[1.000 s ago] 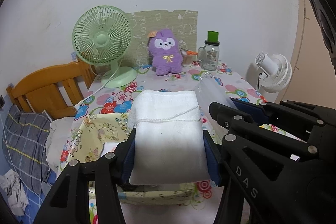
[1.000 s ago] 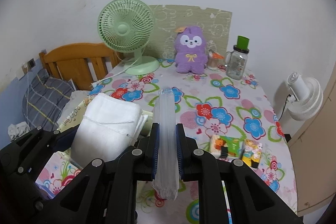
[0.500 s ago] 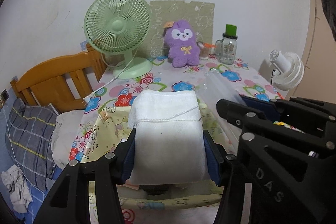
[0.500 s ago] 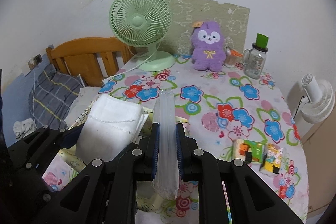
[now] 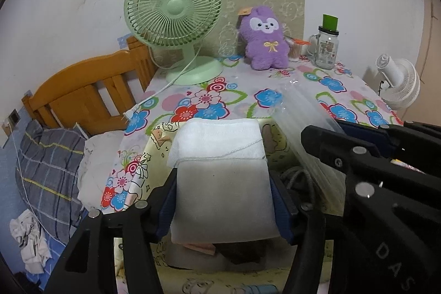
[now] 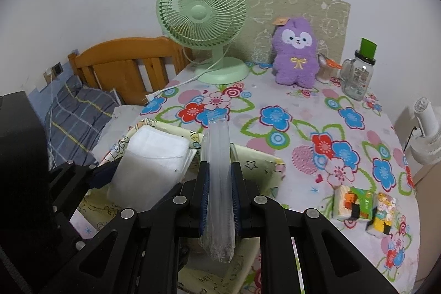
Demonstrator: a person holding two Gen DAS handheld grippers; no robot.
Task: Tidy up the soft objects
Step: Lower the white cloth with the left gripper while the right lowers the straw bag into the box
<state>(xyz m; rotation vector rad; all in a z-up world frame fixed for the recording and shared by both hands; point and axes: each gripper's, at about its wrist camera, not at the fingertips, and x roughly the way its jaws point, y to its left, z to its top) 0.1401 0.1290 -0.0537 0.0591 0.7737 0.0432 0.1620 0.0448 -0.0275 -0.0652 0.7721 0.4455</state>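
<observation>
A folded white towel [image 5: 220,150] sits between the pads of my left gripper [image 5: 223,179]. Its jaws are opening, but both blue pads still touch the towel's sides. The towel hangs just over a yellow cartoon-print fabric box [image 5: 160,134] at the table's near edge; dark items lie inside the box. My right gripper [image 6: 219,167] is shut on a flat clear plastic packet [image 6: 217,139], held on edge over the same box [image 6: 261,164], right of the towel [image 6: 154,156]. A purple plush toy [image 5: 266,37] sits at the back of the table.
On the floral tablecloth [image 6: 275,115] stand a green desk fan [image 5: 173,4] with its cord, a glass jar with a green lid [image 5: 326,48], and two small printed packs [image 6: 361,205]. A wooden headboard [image 5: 82,90] and plaid bedding lie left. A white fan [image 5: 399,84] stands right.
Both grippers have moved forward and down over the yellow box, each still carrying its load. The left jaws now stand slightly wider around the towel.
</observation>
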